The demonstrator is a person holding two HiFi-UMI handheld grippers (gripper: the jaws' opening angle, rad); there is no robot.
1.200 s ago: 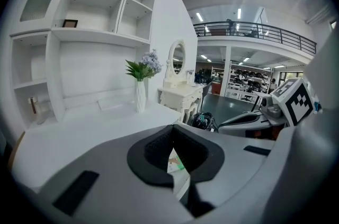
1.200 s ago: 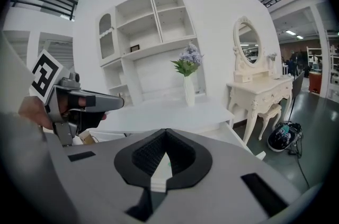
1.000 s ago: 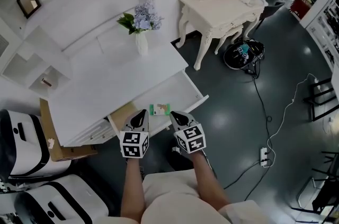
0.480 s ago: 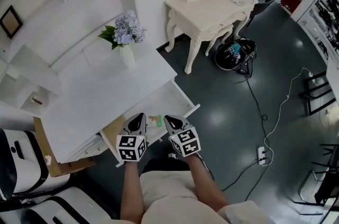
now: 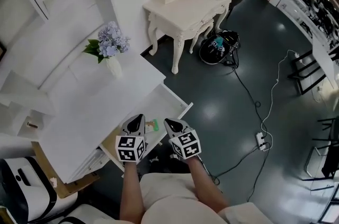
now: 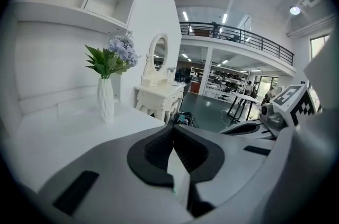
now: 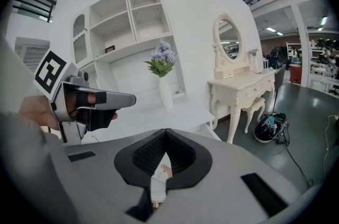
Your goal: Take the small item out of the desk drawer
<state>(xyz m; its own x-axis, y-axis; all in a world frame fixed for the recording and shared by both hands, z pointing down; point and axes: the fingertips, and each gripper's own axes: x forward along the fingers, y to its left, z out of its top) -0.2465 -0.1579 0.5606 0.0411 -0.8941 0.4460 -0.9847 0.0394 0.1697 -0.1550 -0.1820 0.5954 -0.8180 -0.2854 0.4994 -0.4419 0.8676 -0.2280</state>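
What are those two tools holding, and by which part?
Nothing. The left tool and right tool are both shut and empty; the small item lies in the open drawer.

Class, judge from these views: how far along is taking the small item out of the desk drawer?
Done: the drawer stands open. In hand: nothing; the left gripper and right gripper, both shut, flank the small item lying in it. Left: open a gripper, grasp the item and lift it out.
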